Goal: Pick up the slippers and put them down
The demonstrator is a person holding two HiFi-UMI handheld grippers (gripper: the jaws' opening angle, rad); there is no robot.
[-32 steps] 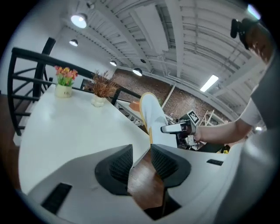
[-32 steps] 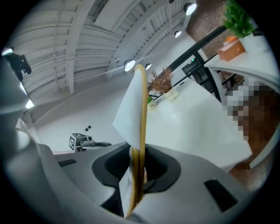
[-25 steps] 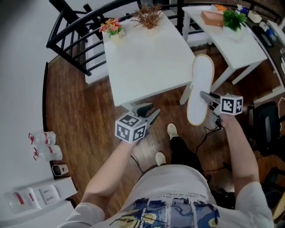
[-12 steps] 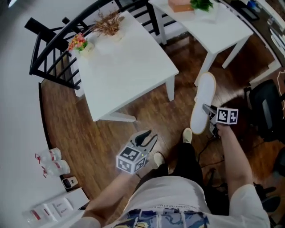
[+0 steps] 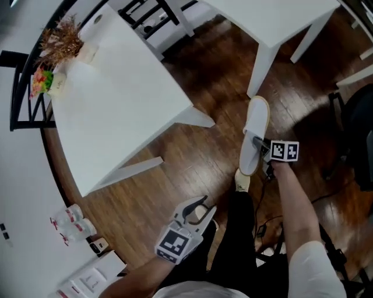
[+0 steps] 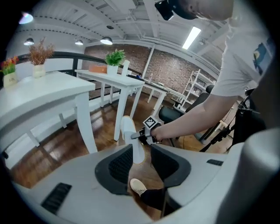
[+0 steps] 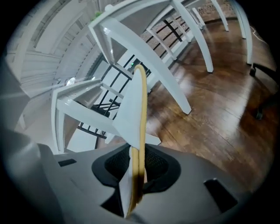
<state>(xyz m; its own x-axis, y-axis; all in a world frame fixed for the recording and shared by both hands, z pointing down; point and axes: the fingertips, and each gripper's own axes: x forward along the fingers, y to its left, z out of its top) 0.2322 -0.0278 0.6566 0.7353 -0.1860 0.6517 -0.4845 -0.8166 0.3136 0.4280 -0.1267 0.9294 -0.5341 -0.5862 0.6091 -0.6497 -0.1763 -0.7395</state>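
Observation:
My right gripper [image 5: 260, 150] is shut on a white slipper [image 5: 254, 131] with a tan edge, and holds it over the wooden floor near a table leg. In the right gripper view the slipper [image 7: 138, 127] stands edge-on between the jaws of the right gripper [image 7: 138, 168] and sticks out far ahead; I cannot tell whether it is one slipper or two pressed together. My left gripper [image 5: 198, 210] hangs lower left, open, with nothing between its pads. In the left gripper view, the slipper [image 6: 129, 133] and the other hand lie beyond the open left gripper [image 6: 142, 164].
A large white table [image 5: 116, 99] with small flower pots [image 5: 55, 52] fills the upper left. A second white table [image 5: 274, 14] stands at the top right. The person's foot [image 5: 242, 180] is just below the slipper. Bottles [image 5: 70, 224] stand by the left wall, and a black chair [image 5: 355, 128] is at the right.
Both grippers have come down towards the floor. The slipper went down from table height with the right gripper still shut on it. The left gripper stayed open.

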